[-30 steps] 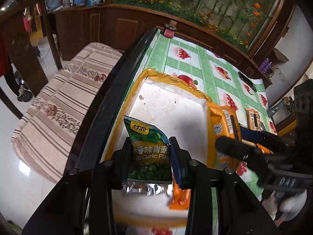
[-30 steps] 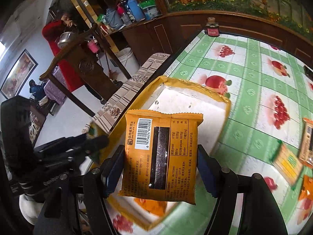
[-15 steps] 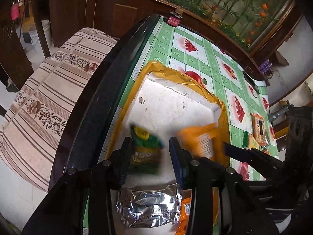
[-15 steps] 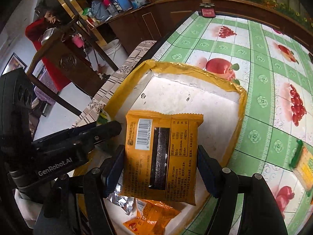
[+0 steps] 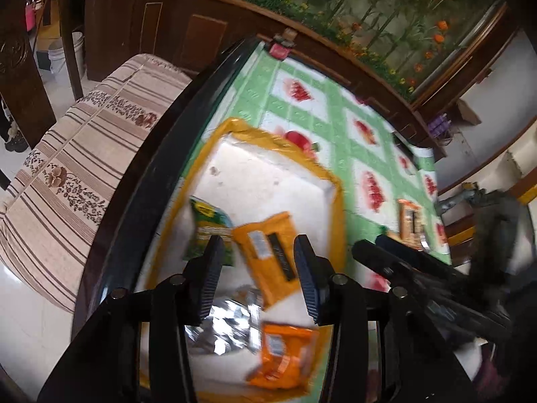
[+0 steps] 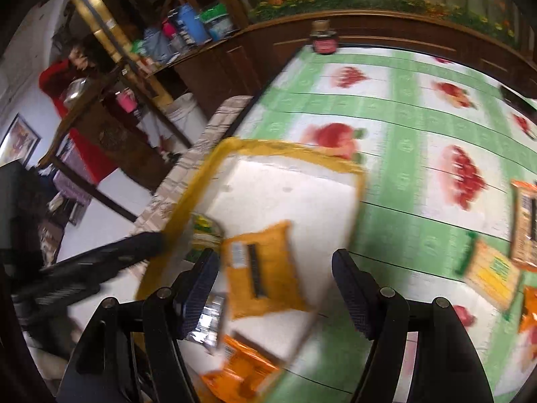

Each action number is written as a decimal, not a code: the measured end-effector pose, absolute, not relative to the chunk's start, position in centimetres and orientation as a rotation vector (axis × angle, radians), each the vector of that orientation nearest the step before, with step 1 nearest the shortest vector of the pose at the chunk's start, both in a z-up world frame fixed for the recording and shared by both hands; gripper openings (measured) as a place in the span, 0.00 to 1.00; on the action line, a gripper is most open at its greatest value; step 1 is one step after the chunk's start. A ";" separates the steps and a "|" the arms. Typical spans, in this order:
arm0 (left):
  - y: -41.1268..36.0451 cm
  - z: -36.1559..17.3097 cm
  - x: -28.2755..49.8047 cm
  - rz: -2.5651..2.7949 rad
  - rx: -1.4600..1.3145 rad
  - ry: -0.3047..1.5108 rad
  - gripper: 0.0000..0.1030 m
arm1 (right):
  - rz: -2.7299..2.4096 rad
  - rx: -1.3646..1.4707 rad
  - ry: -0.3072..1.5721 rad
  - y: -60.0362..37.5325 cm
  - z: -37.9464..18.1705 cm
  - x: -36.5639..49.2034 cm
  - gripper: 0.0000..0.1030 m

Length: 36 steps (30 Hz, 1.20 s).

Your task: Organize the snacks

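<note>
A white box with a yellow taped rim (image 5: 337, 201) (image 6: 201, 181) sits at the table's edge. Inside lie a green pea packet (image 5: 208, 228) (image 6: 203, 231), an orange packet with a barcode (image 5: 268, 258) (image 6: 265, 268), a silver packet (image 5: 221, 329) and another orange packet (image 5: 285, 356) (image 6: 235, 366). My left gripper (image 5: 258, 275) hovers over the box, its jaws opening with nothing between them. My right gripper (image 6: 277, 288) stands open above the orange packet, its pads apart from it. Each gripper shows in the other's view, the right gripper (image 5: 386, 255) and the left gripper (image 6: 100, 262).
More snack packets (image 6: 490, 268) (image 6: 525, 221) lie on the green fruit-print tablecloth (image 6: 402, 154) to the right of the box. A dark jar (image 6: 324, 42) stands at the far edge. A striped cushioned bench (image 5: 84, 154) runs beside the table. A person in red (image 6: 67, 77) stands far left.
The green packet has left my left gripper and the orange packet has left my right gripper; both now lie in the box. Both views are blurred by motion.
</note>
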State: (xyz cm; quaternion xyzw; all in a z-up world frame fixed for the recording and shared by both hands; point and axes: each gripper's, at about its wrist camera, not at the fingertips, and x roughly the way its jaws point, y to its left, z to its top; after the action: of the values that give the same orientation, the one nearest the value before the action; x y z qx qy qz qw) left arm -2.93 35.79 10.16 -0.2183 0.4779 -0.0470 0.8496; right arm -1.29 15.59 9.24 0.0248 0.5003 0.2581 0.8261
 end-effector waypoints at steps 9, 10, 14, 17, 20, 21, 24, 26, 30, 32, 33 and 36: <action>32.2 13.1 -6.3 -0.103 -0.472 0.964 0.41 | 0.347 0.009 1.065 7.0 7.4 1.9 0.70; 31.7 13.5 -6.8 -0.097 -0.465 0.961 0.41 | 0.325 -0.010 1.059 6.4 7.1 2.5 0.70; 30.3 14.6 -8.3 -0.072 -0.449 0.943 0.41 | 0.266 -0.042 1.067 4.4 5.6 5.5 0.68; 29.6 15.1 -9.2 -0.048 -0.439 0.945 0.41 | 0.265 -0.079 1.098 4.1 4.0 6.9 0.52; 29.2 15.3 -10.1 -0.021 -0.447 0.939 0.41 | 0.291 -0.109 1.144 4.4 2.3 7.3 0.46; 29.2 15.3 -10.2 -0.014 -0.450 0.938 0.41 | 0.295 -0.112 1.157 4.4 1.8 7.2 0.46; 29.1 15.3 -10.7 0.002 -0.465 0.933 0.41 | 0.328 -0.134 1.152 4.7 1.7 6.4 0.46; 28.9 15.1 -10.7 0.002 -0.483 0.929 0.41 | 0.360 -0.162 1.167 5.2 1.6 5.5 0.43; 28.0 15.1 -10.7 -0.012 -0.488 0.929 0.41 | 0.399 -0.172 1.188 5.8 1.5 3.6 0.43; 27.3 15.1 -10.3 -0.029 -0.481 0.932 0.41 | 0.429 -0.144 1.210 5.6 1.5 2.4 0.43; 27.0 15.1 -10.1 -0.038 -0.478 0.936 0.41 | 0.441 -0.133 1.218 5.5 1.5 1.8 0.43; 25.7 15.5 -9.9 -0.084 -0.466 0.940 0.41 | 0.452 -0.096 1.234 4.9 2.0 0.1 0.41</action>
State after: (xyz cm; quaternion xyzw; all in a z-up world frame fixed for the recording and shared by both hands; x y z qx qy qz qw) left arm -9.86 25.65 15.46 -0.2225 0.4487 -0.0403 0.8646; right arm 0.06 4.88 1.95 -0.0446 0.5734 0.2098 0.7907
